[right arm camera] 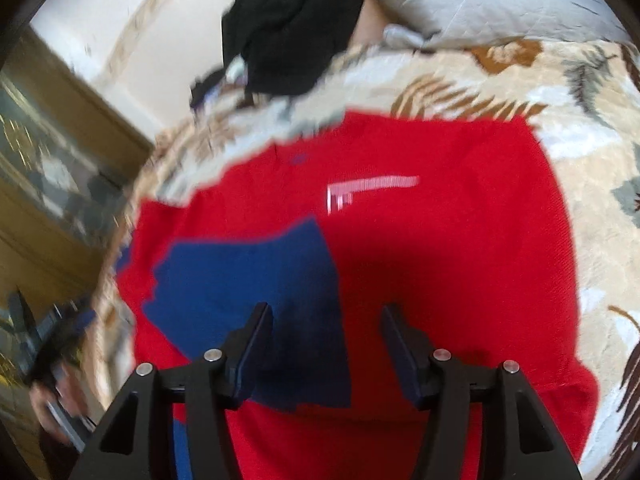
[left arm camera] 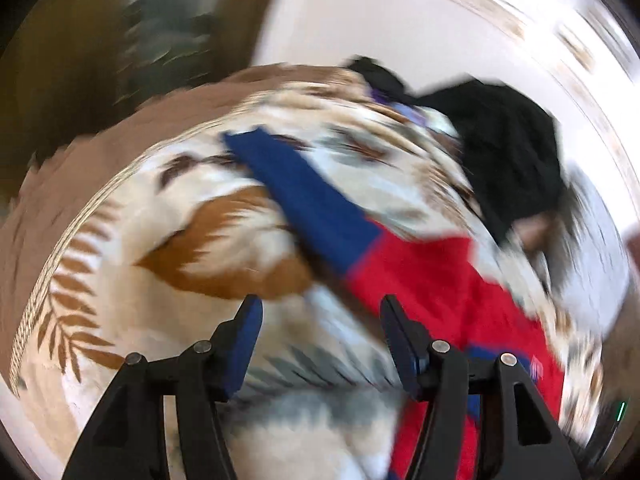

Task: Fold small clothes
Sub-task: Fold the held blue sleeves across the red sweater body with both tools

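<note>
Left tool (left arm camera: 320, 316) and right tool (right arm camera: 326, 322) both gape with nothing between their fingers, above a red top (right arm camera: 420, 240).

The red top lies spread on a leaf-patterned bedspread (right arm camera: 580, 128), filling mid-frame in the right view; its blue sleeve (right arm camera: 248, 280) is folded over the body at lower left. A black garment (right arm camera: 296, 24) sits heaped at top centre.

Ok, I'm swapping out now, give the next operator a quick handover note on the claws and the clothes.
Left claw: open, empty, above the leaf-print blanket, left of the shirt.
Right claw: open, empty, above the red shirt.
Red shirt lies on the blanket; one blue sleeve is folded onto the body, the other blue sleeve is out flat.
Black garment waits in a heap behind.
Left: the rest of the fold.
</note>
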Demonstrator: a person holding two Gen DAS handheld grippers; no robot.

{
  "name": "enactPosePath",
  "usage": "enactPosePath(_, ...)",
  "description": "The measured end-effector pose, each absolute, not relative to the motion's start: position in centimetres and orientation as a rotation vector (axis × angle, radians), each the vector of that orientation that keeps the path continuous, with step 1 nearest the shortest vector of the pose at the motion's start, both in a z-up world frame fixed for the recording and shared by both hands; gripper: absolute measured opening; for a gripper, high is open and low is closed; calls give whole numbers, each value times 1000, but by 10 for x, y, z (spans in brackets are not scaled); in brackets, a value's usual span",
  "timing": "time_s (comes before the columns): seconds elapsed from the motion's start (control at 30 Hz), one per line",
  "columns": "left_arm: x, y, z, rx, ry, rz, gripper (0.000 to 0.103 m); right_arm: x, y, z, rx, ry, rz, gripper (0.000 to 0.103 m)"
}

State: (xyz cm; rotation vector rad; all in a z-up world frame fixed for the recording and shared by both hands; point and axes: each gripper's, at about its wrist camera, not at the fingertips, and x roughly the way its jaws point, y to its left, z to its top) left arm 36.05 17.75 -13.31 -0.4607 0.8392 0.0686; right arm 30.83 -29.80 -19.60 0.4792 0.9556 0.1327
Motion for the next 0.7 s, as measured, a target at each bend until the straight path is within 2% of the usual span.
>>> enactPosePath(0.17, 388, 201, -150, -634, 840, 58, 62, 308, -296, -187, 478, 919, 152, 62)
enactPosePath(0.37, 425, 194, -149, -681, 795, -13, 62, 311, -294, -190, 473, 933, 151, 62)
enactPosePath(0.47, 443, 190, -158, -680, 865, 3, 59, 310, -293, -189, 460, 928, 153, 62)
enactPosePath(0.53, 450, 187, -164, -684, 880, -10, 44, 312, -293, -190, 462, 930, 156, 62)
enactPosePath(0.57, 453, 185, -167, -674, 895, -4, 28, 312, -293, -190, 465, 930, 157, 62)
enactPosePath(0.6, 456, 184, -169, -670, 904, 1, 16, 312, -294, -190, 466, 929, 157, 62)
enactPosePath(0.7, 459, 185, -172, -680, 899, 3, 10, 313, -294, -188, 471, 923, 161, 62)
